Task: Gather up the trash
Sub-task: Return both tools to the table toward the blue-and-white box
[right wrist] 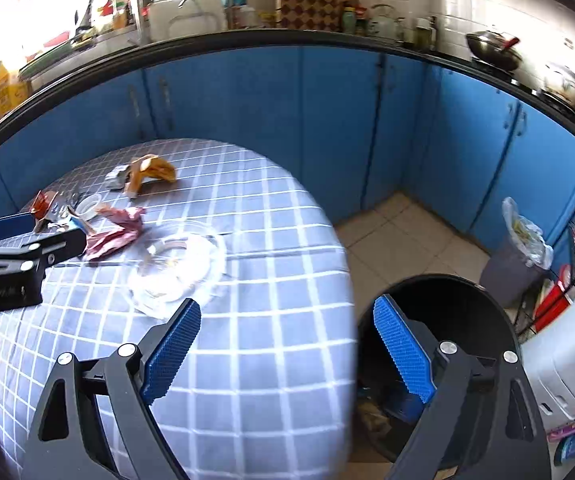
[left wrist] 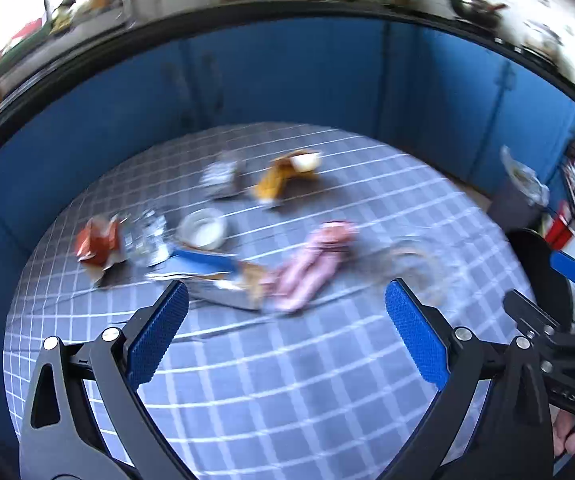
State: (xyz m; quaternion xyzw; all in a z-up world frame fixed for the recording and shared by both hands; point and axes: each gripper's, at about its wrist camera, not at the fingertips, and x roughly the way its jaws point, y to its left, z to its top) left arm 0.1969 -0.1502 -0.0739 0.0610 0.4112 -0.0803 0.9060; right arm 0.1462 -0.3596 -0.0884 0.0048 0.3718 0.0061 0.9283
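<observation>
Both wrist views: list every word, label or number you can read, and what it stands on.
None can be read.
Left gripper: pale marking on its body, too small.
Yellow bag on the counter: print blurred.
Wrappers on the table: no legible print.

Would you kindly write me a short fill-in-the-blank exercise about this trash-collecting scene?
1. Both the left hand-held gripper and the right hand-held gripper are ____.
2. The cabinets behind the table are ____ in colour.
3. The black bin stands on the floor to the ____ of the table.
4. The pink wrapper lies on the ____.

Missing words: open; blue; right; table
</observation>
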